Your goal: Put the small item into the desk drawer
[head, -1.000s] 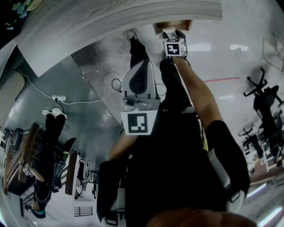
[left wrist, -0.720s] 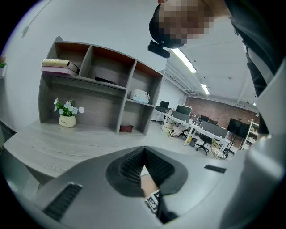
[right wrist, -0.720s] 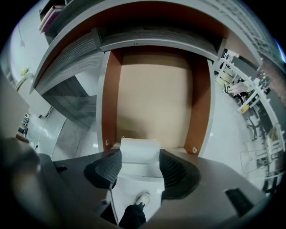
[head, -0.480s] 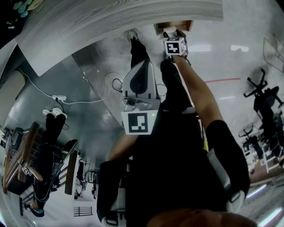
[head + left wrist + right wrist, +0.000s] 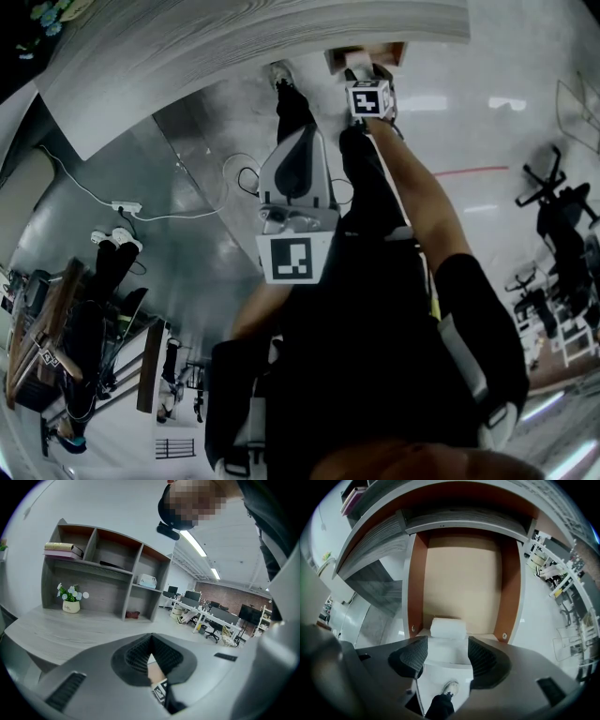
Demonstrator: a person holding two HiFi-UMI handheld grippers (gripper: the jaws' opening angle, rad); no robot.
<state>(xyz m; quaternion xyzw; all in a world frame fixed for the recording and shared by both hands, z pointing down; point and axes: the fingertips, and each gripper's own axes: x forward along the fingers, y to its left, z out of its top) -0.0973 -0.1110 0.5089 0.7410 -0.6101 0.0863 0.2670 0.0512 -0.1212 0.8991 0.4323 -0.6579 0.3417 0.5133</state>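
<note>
Right gripper (image 5: pixel 447 649): jaws apart, empty, at open desk drawer (image 5: pixel 416 583); small white item (image 5: pixel 448 627) lies inside. Left gripper (image 5: pixel 151 644): jaws together, empty.

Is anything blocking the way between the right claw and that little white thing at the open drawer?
Nothing visible does. The right gripper has its jaws apart, and the white item lies just beyond them at the front of the drawer.

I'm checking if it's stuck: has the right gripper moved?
No. The right gripper stays at the same spot by the drawer in the head view.
</note>
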